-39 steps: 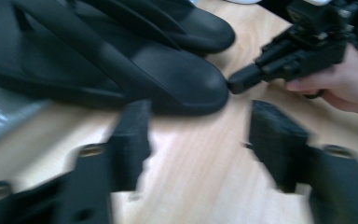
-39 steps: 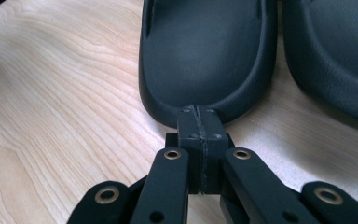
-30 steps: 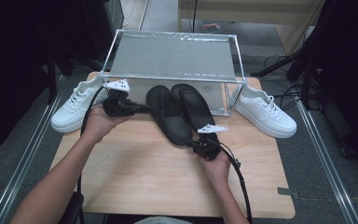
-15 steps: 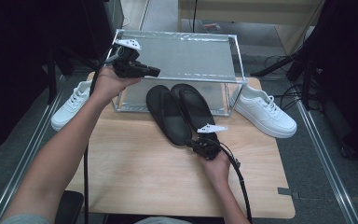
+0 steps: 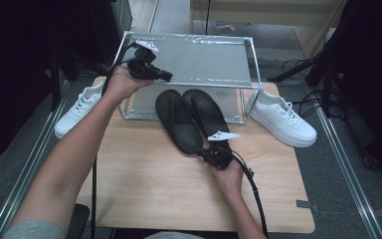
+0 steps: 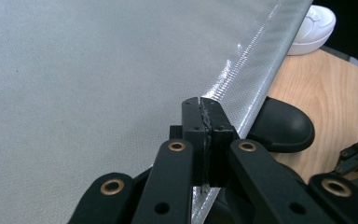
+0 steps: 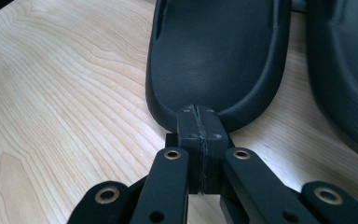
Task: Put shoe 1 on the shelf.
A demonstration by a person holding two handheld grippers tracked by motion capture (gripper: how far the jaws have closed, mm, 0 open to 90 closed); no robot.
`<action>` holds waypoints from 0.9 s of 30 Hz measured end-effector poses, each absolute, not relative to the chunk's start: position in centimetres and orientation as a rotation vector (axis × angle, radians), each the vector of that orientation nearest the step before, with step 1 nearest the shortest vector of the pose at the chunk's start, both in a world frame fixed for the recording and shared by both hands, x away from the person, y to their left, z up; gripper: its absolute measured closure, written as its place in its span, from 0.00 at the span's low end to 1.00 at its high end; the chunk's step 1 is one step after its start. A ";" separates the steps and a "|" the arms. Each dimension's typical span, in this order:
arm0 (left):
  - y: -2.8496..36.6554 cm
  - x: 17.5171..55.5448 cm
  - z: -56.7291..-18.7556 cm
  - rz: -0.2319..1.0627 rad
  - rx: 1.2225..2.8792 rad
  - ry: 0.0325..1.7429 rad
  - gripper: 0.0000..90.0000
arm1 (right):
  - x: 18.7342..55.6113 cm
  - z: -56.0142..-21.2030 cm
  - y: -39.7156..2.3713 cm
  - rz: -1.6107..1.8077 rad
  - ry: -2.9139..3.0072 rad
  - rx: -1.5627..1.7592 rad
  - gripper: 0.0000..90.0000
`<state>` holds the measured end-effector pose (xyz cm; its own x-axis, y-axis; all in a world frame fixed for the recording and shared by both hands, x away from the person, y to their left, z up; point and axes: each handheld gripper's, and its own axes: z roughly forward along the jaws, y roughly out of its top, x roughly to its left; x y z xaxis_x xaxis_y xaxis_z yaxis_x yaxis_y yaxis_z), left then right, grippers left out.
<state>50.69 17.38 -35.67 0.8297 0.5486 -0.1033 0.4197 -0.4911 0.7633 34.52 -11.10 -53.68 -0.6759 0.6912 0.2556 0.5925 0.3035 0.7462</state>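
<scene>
**Left gripper over the rack, right gripper at a slipper's heel**

Two black slippers lie side by side on the wooden bench (image 5: pixel 144 194), toes tucked under the front edge of a metal-framed rack (image 5: pixel 199 59) with a grey mesh top. The left slipper (image 5: pixel 177 121) and the right slipper (image 5: pixel 206 110) touch along their inner edges, and their heels point toward the person.

The left gripper (image 5: pixel 166 77) is held up by the left hand (image 5: pixel 121 82) above the rack's front left corner, its tip over the mesh top. In the left gripper view its jaws stand pressed together with nothing between them, just above the rack's shiny front rail (image 6: pixel 251 70); the toe of a slipper (image 6: pixel 284 126) shows below that rail on the bench.

The right gripper (image 5: pixel 202 153) rests low at the near end of the slippers, held by the right hand (image 5: pixel 229 174), with its cable (image 5: pixel 256 199) trailing back across the bench. In the right gripper view its jaws are also together and empty, their tip right at the heel rim of the left slipper (image 7: pixel 214 60); whether they touch the rim I cannot tell. The other slipper (image 7: pixel 345 70) lies just beside it.

A white sneaker (image 5: pixel 79 107) stands at the left of the rack, partly off the bench edge, and a second sneaker (image 5: pixel 281 119) stands at the right.
</scene>
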 end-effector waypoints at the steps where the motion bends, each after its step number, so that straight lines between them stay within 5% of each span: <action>1: 17.4 50.7 -35.7 0.191 2.156 0.704 0.99 | 34.6 -53.7 -10.9 1.322 2.446 1.204 1.00; 27: 17.4 50.5 -36.0 0.197 2.135 0.742 0.99 | 37.0 -53.4 -6.3 1.343 2.433 1.198 1.00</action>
<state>50.48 17.35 -35.96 0.8119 0.5722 -0.1161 0.4389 -0.4671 0.7676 36.97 -6.34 -53.36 -0.6809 0.6856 0.2578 0.5836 0.2952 0.7565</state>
